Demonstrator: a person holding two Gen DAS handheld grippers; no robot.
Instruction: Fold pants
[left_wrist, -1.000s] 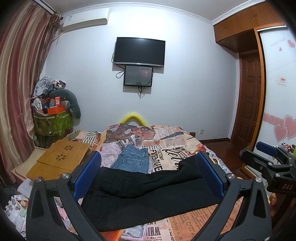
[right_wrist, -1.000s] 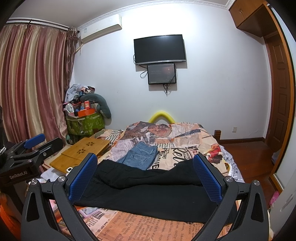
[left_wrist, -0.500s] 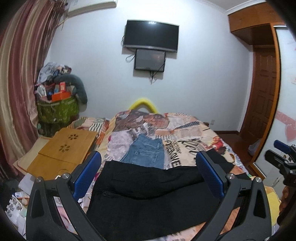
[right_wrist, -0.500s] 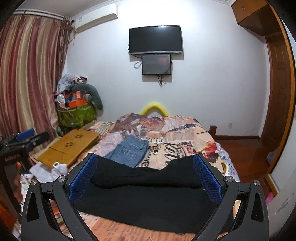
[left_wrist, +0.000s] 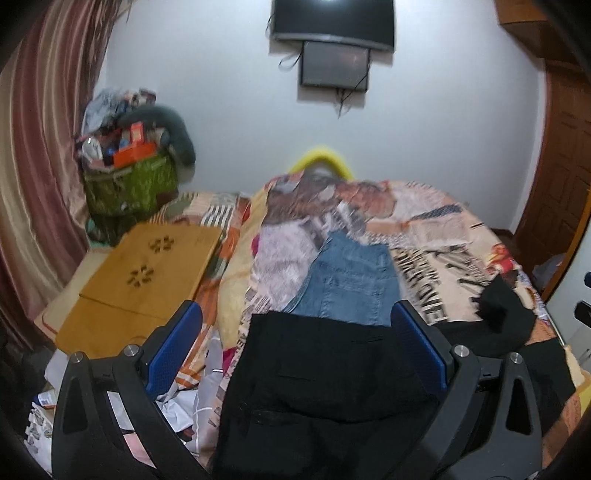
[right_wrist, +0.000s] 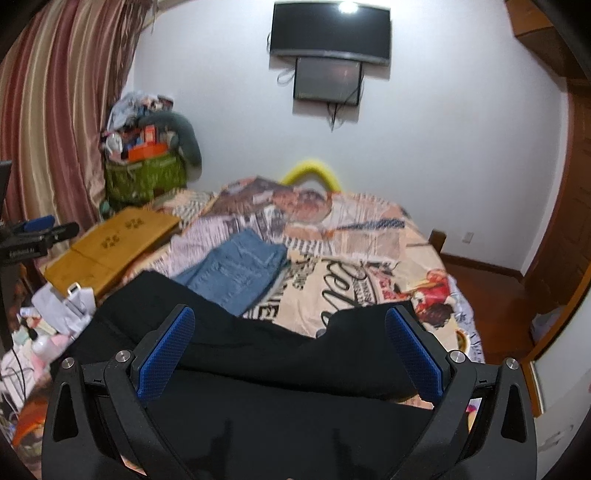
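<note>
Black pants (left_wrist: 325, 380) — spread across the near end of the bed (left_wrist: 436, 236), on a newspaper-print bedspread, lying crosswise with one leg end bunched up toward the right edge in the left wrist view; in the right wrist view the same pants (right_wrist: 258, 354) fill the lower frame, the far edge rippled. Left gripper (left_wrist: 295, 350): jaws wide apart, blue pads (left_wrist: 173, 350) flanking the waist end of the pants from above, nothing between them gripped; contact with the cloth cannot be told. Right gripper (right_wrist: 291, 354): jaws likewise wide, blue pads (right_wrist: 166, 354) framing the cloth, nothing held. Folded blue jeans (left_wrist: 347, 280) — lying on the bedspread just beyond the black pants, their near edge touching or slightly overlapped by it. Wooden lap desk (left_wrist: 140, 273) with flower-shaped cut-outs, left of the bed. Green storage bag (left_wrist: 129, 188) piled with boxes and clothing, in the corner beside a striped curtain (left_wrist: 37, 147). Wall-mounted television (right_wrist: 330, 31) with a smaller screen (right_wrist: 327, 79) directly beneath it, cables hanging. Yellow curved object (right_wrist: 314, 171) at the head of the bed. Wooden door (right_wrist: 569, 221) at right. Left gripper's tip also visible at the left edge of the right wrist view.
</note>
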